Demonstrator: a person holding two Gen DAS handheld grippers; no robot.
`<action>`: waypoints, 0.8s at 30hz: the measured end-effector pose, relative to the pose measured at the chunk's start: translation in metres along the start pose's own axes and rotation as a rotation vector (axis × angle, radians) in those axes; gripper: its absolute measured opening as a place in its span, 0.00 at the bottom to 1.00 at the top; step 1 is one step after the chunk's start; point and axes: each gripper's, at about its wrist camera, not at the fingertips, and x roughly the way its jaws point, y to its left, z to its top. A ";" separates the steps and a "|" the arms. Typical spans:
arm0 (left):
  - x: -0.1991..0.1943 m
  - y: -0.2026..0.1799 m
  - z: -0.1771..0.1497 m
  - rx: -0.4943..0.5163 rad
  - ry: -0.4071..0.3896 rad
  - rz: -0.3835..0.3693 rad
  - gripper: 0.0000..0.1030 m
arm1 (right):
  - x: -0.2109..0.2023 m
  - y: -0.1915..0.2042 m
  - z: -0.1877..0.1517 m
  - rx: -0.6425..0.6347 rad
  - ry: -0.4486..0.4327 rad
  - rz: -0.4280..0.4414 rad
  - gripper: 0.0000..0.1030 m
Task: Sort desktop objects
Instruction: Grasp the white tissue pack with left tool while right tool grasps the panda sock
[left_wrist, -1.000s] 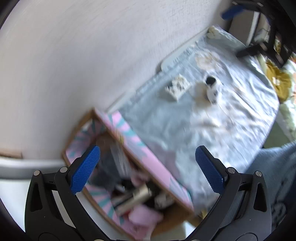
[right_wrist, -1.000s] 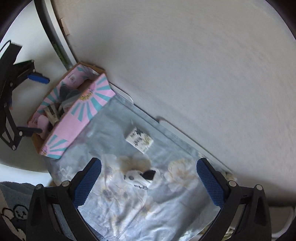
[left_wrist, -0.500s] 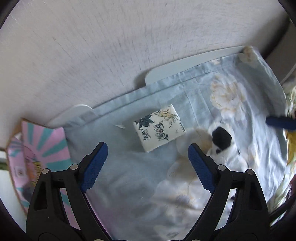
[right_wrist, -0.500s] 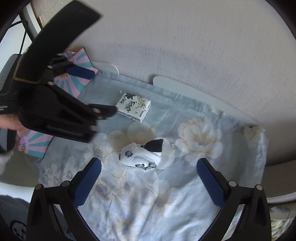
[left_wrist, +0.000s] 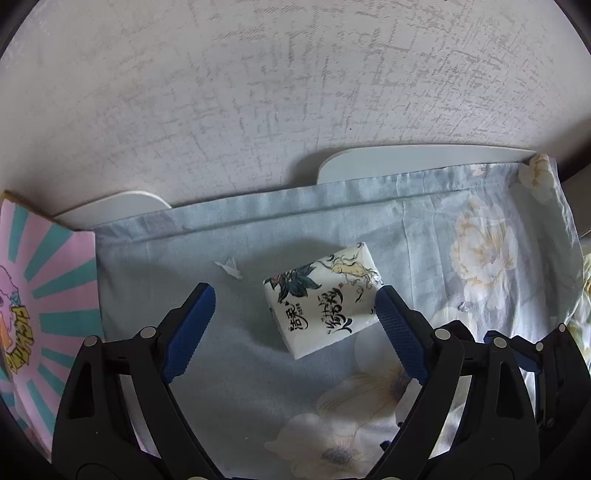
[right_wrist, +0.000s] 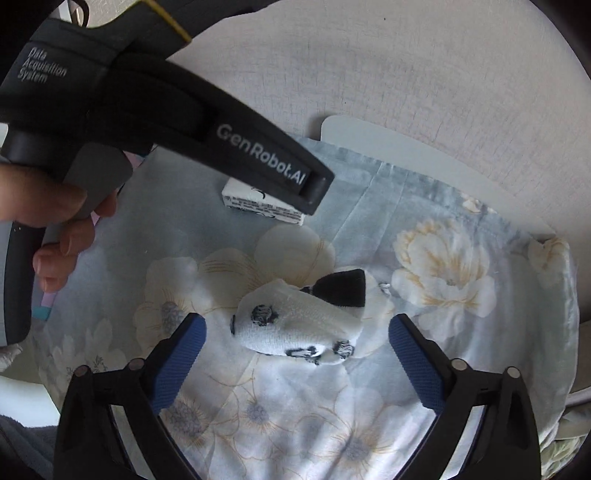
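Both my grippers are spread wide, nothing held. Left gripper (left_wrist: 295, 314) sits low over the tissue pack (left_wrist: 322, 297), centre of the left view; right pad tip looks to be at the pack's right edge, contact unclear, left pad well apart from it. Right gripper (right_wrist: 297, 349) brackets the rolled sock (right_wrist: 301, 317), centre of the right view, gaps either side.

Progress, my guess: two items left on the floral cloth (left_wrist: 498, 221), neither grasped. Pink box (left_wrist: 44, 295) at the left frame edge is probably the bin; its inside isn't visible, so I can't tell how much is sorted.

Room: a small white scrap (left_wrist: 229, 266) lies upper left of the pack, near. Left tool's body crosses the upper left of the right view, above the pack, so my grippers crowd each other. Beyond, the cloth edge, white table (left_wrist: 406, 158), then the wall (left_wrist: 295, 92) close behind; little space that way.
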 end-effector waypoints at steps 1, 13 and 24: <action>0.000 -0.002 0.000 0.005 -0.001 0.005 0.86 | 0.001 -0.001 -0.001 0.004 -0.003 -0.001 0.91; 0.000 -0.016 -0.004 0.017 -0.013 -0.019 0.68 | 0.005 0.002 -0.006 0.108 -0.066 -0.061 0.61; 0.007 -0.028 -0.010 -0.008 0.005 -0.004 0.83 | 0.006 0.003 -0.016 0.135 -0.084 -0.052 0.61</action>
